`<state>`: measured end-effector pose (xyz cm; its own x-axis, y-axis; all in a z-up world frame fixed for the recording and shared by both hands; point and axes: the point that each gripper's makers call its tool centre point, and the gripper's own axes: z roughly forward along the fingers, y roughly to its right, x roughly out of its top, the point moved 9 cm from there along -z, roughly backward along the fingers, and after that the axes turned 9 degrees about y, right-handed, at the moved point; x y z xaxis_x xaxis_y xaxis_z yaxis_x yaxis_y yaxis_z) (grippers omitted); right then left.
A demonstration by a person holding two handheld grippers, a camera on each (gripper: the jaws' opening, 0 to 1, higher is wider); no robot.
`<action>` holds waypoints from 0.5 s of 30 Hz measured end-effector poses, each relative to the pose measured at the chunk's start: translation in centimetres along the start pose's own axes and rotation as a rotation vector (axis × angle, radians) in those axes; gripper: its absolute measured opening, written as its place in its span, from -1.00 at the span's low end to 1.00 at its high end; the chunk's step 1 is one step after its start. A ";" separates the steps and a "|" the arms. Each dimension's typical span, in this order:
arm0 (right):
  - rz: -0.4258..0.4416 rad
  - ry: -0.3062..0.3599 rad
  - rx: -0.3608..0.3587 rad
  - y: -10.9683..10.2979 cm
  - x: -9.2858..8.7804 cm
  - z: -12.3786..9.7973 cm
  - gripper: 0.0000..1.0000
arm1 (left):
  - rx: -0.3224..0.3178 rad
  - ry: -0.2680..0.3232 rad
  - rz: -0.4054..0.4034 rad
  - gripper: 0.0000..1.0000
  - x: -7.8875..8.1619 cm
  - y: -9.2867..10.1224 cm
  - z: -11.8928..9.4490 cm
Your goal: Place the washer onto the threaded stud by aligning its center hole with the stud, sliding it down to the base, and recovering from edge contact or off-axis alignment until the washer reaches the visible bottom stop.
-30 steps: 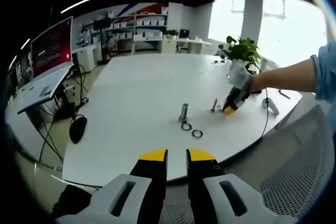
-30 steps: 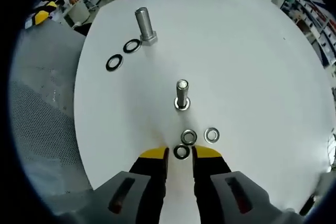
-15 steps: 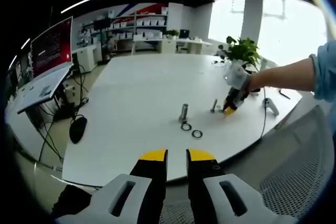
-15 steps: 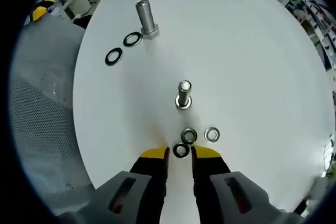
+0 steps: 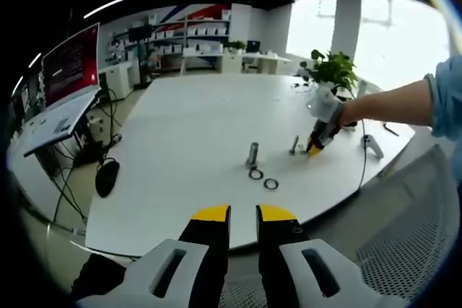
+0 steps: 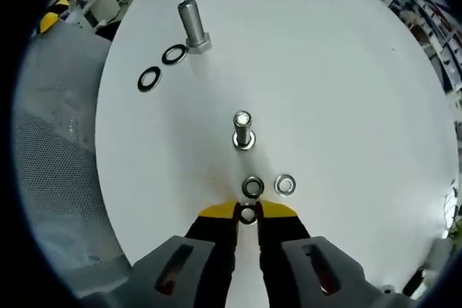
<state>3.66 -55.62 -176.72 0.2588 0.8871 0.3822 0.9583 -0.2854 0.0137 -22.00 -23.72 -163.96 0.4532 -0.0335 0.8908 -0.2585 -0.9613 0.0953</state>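
A short threaded stud stands upright on the white table, straight ahead of my right gripper. The jaws are shut on a small dark washer lying flat on the table between the yellow tips. Two more small washers lie between it and the stud. In the left gripper view, the right gripper sits low by the stud, held by a person's hand. My left gripper stays open off the table's near edge, holding nothing.
A larger bolt stands further off with two bigger dark washers beside it. A potted plant and a cable lie near the table's far right. A mesh chair lies left of the table edge.
The right gripper's jaws have closed in from either side of the small dark washer until they touch it. The left gripper has held still.
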 end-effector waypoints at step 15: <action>0.031 0.100 -0.064 -0.1 -1.1 -0.2 -0.89 | -0.004 -0.002 0.002 -0.78 0.0 0.0 0.0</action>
<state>3.24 -56.60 -176.93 0.2720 0.8377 0.4736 0.9395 -0.3377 0.0579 -22.00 -23.72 -163.97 0.4546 -0.0362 0.8900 -0.2630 -0.9601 0.0953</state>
